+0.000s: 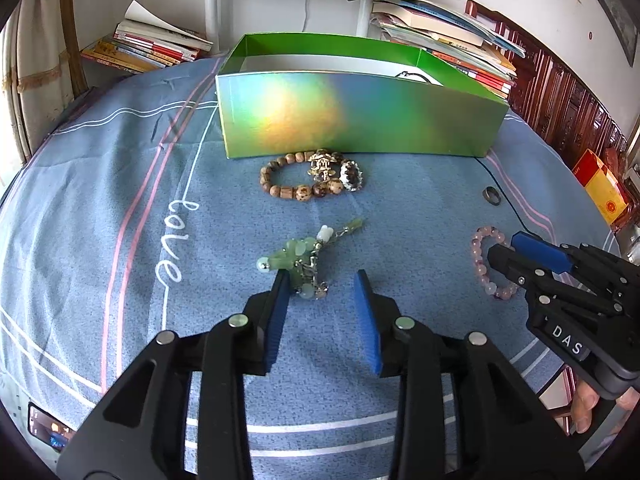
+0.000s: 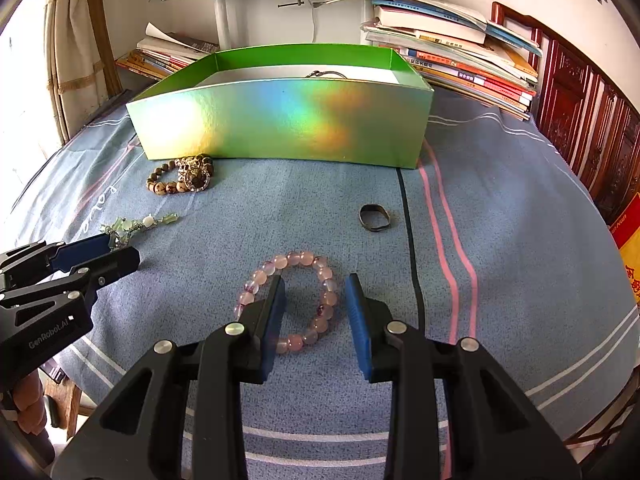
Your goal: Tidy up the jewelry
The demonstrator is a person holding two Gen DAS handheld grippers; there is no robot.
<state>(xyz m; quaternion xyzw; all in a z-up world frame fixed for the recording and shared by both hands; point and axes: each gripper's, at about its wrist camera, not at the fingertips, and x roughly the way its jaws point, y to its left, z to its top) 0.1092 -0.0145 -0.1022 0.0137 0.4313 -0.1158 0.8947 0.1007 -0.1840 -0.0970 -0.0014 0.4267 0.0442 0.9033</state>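
L gripper (image 1: 322, 280) jaws spread, nothing pinched. Green bead charm (image 1: 306, 264) lies on the blue cloth (image 1: 120, 200), just ahead of the tips and touching the left pad; not centred in the gap. R gripper (image 2: 314, 284) also spread, straddling the right side of the pink bead bracelet (image 2: 292, 300): left pad inside the loop, right pad outside, no squeeze yet. Green box (image 2: 280, 128) sits far-centre, open top; brown bead bracelet (image 1: 300, 180) and dark ring (image 2: 374, 218) are loose near its front wall.

Rec for R: go down till the pads flank the strand, close slow on the beads, they're round and prob slip. Lift straight up, clear the box wall, then drop inside. L: shift right to centre the charm before closing.
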